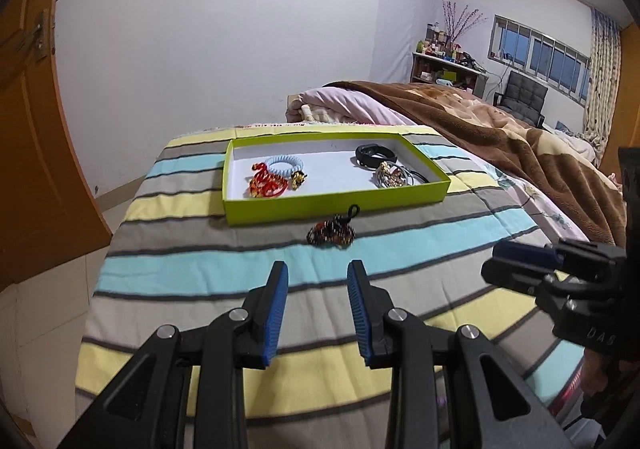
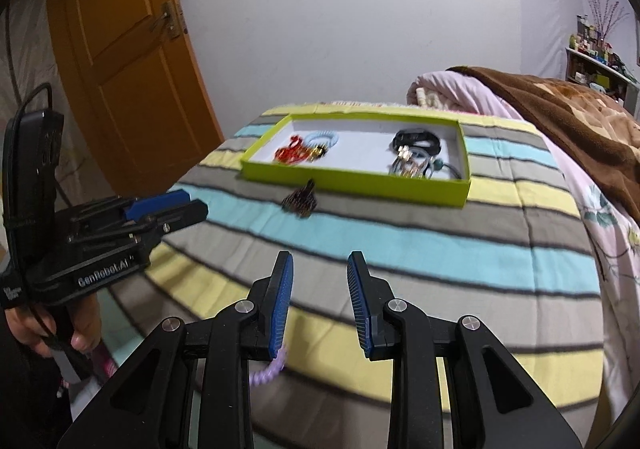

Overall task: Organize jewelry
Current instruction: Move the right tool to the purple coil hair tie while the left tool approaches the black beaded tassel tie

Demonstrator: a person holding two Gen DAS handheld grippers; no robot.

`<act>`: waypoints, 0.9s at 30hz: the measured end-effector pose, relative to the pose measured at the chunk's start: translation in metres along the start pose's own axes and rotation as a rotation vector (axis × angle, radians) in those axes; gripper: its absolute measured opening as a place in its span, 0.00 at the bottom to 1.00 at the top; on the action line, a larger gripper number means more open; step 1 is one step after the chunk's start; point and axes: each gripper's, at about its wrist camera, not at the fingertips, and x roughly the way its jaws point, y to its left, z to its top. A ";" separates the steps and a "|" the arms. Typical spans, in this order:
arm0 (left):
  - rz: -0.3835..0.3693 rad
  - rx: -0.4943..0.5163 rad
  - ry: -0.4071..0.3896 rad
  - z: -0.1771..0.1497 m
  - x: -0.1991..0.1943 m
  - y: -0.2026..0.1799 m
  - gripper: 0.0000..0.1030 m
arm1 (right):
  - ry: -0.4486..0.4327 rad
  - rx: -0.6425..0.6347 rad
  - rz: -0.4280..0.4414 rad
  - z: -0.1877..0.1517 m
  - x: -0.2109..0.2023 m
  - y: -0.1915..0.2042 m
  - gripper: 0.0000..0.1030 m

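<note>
A lime green tray (image 1: 336,200) (image 2: 352,179) lies on the striped blanket. It holds a red ornament (image 1: 266,183), a light blue coil bracelet (image 1: 283,164), a black band (image 1: 376,155) and a pile of rings and hair ties (image 1: 394,175). A dark beaded bracelet (image 1: 331,234) (image 2: 301,202) lies on the blanket just in front of the tray. A purple coil hair tie (image 2: 269,368) lies under my right gripper's left finger. My left gripper (image 1: 318,309) is open and empty, short of the beaded bracelet. My right gripper (image 2: 320,301) is open and empty.
The striped blanket (image 1: 200,269) covers the bed end. A brown blanket (image 1: 520,145) and pink quilt (image 1: 352,97) lie to the right. An orange door (image 2: 128,61) stands at the left. The right gripper shows at the left wrist view's right edge (image 1: 520,265).
</note>
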 end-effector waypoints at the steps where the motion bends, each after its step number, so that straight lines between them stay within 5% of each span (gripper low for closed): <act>1: 0.001 -0.003 0.000 -0.003 -0.002 0.000 0.31 | 0.005 0.000 0.004 -0.005 -0.001 0.002 0.28; 27: -0.003 -0.032 0.022 -0.044 -0.018 0.005 0.31 | 0.128 -0.037 0.009 -0.054 0.030 0.030 0.28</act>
